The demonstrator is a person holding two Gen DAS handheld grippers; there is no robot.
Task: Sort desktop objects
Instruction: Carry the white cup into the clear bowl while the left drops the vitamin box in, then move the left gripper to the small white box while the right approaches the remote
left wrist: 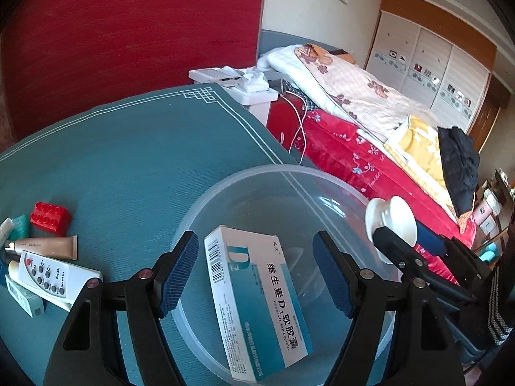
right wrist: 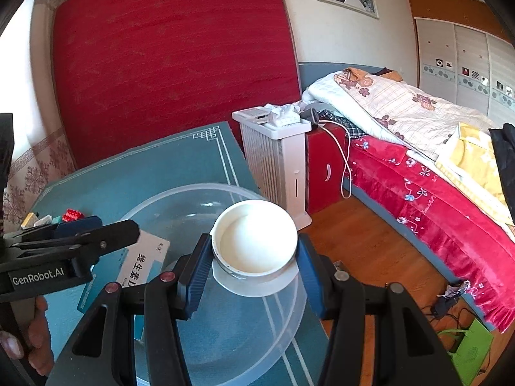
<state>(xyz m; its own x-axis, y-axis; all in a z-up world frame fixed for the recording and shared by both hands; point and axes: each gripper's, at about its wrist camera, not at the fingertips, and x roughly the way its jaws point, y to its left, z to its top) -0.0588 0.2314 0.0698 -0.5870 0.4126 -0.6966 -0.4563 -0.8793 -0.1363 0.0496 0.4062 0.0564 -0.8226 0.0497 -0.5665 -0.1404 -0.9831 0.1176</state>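
Across the lower half of both views spreads the teal tablecloth [left wrist: 135, 160], and on its right part sits a clear plastic basin [left wrist: 257, 180], the largest of the desktop things. Inside the basin, at lower centre of the left wrist view, a white and teal vitamin D2 box [left wrist: 257, 302] lies flat between the spread fingers of the left gripper [left wrist: 256, 273], which is released and touches nothing. At centre of the right wrist view the right gripper [right wrist: 254, 257] is clenched on a white round jar [right wrist: 254, 244], its blue pads pressing the jar's sides, held above the basin's right edge. At the lower left of the left wrist view, well apart from the basin, lies a cluster: a white remote control [left wrist: 48, 276], a beige cosmetic tube [left wrist: 48, 246] just above it, a red toy brick [left wrist: 50, 217] higher up, and a small teal and white carton [left wrist: 24, 299] at the remote's lower edge.
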